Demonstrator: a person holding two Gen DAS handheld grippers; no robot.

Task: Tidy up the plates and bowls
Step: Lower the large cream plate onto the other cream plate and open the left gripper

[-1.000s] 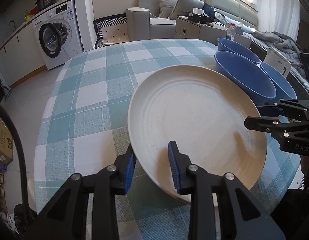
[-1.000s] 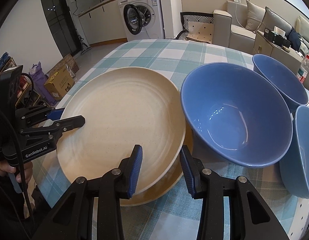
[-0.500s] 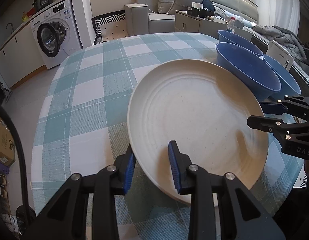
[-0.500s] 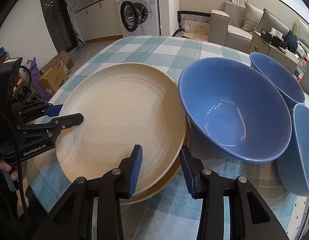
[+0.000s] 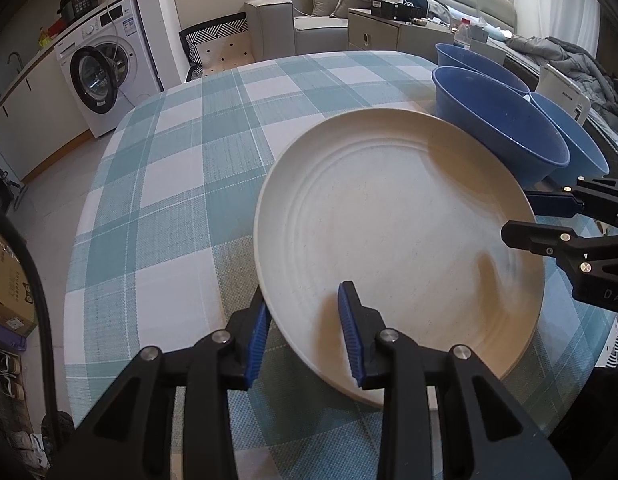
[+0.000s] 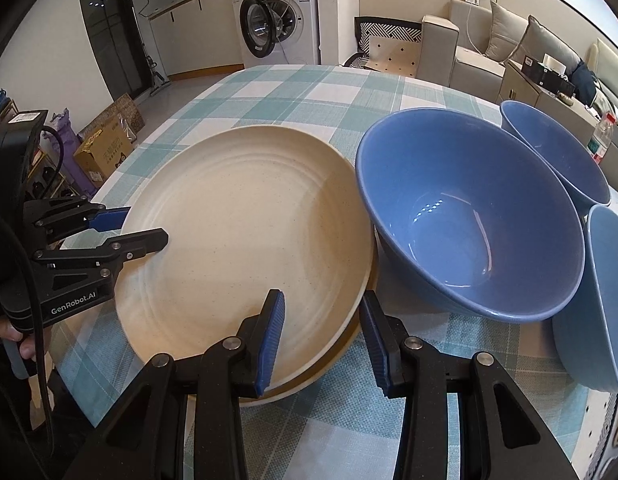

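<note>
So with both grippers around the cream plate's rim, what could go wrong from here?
1. The top cream speckled plate sits off-centre on a second cream plate; letting go unevenly could make it slide.
2. The nearest blue ceramic bowl looks to be almost against the plates, so a sideways shift might knock it.
3. The right gripper straddles both rims, so closing its jaws may pinch both plates.
</note>
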